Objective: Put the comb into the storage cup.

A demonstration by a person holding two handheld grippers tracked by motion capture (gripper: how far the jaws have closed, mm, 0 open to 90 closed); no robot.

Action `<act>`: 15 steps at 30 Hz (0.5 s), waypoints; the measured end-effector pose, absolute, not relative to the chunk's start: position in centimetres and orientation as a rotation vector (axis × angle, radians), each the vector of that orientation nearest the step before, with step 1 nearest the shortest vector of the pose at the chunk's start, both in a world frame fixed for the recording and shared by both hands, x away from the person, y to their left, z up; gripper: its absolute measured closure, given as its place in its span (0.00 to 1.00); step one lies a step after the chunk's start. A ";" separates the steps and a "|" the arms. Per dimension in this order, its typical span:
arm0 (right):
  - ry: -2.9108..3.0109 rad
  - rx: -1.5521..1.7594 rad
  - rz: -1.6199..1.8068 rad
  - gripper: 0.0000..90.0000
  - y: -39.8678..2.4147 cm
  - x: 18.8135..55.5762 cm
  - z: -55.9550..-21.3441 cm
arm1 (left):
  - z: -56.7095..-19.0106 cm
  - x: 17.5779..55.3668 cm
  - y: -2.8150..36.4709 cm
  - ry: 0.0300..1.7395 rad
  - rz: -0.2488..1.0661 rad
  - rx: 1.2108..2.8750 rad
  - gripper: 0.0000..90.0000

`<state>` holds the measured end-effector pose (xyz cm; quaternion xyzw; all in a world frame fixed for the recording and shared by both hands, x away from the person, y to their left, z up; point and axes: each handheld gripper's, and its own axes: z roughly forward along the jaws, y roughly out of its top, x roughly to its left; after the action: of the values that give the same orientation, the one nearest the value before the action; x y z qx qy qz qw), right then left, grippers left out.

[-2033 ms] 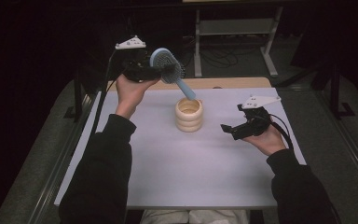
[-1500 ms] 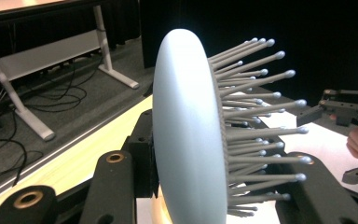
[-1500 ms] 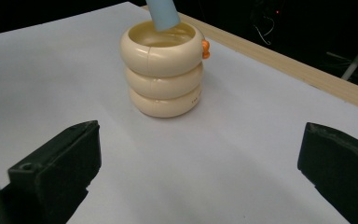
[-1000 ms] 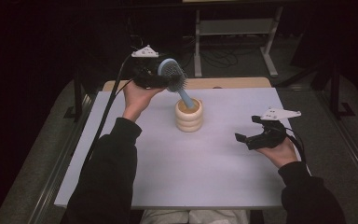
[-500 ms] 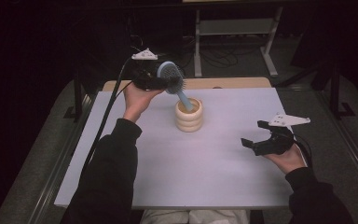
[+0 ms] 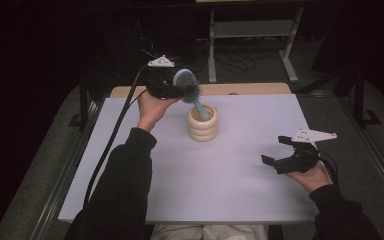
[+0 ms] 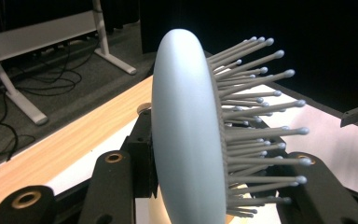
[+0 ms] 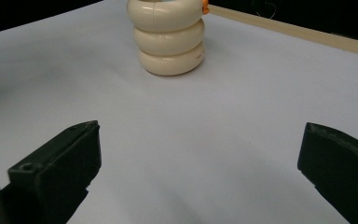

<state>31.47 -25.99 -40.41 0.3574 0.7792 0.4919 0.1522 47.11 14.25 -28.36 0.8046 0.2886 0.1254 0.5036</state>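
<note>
While the left gripper (image 6: 180, 86) pinched the head of the blue hairbrush (image 6: 186, 86) btwn its jaws, the brush hung tilted w/ its handle tip inside the cream ringed cup (image 6: 203, 123) near the back of the white table (image 6: 230, 190). The right gripper (image 6: 283, 152), jaws spread wide & holding nothing, hovered low over the table, well apart from the cup.

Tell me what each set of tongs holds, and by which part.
Left tongs: the blue hairbrush, clamped at its head. Right tongs: nothing, jaws open.
</note>
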 end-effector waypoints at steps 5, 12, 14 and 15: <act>2.238 1.026 1.413 0.00 -26.2 31.1 -40.7 | -28.9 47.4 13.9 0.705 0.305 1.961 0.60; 2.232 1.032 1.428 0.00 -26.5 30.6 -40.8 | -29.6 47.6 13.6 0.716 0.281 1.948 0.60; 2.228 1.034 1.436 0.00 -26.6 30.5 -40.8 | -29.9 47.7 13.5 0.723 0.265 1.932 0.60; 2.228 1.032 1.436 0.00 -26.5 30.5 -40.8 | -30.1 47.8 13.4 0.727 0.255 1.924 0.60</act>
<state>30.49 -26.50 -40.82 0.3587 0.7748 0.4991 0.1480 47.80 13.44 -30.12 0.7988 0.3019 0.1060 0.5095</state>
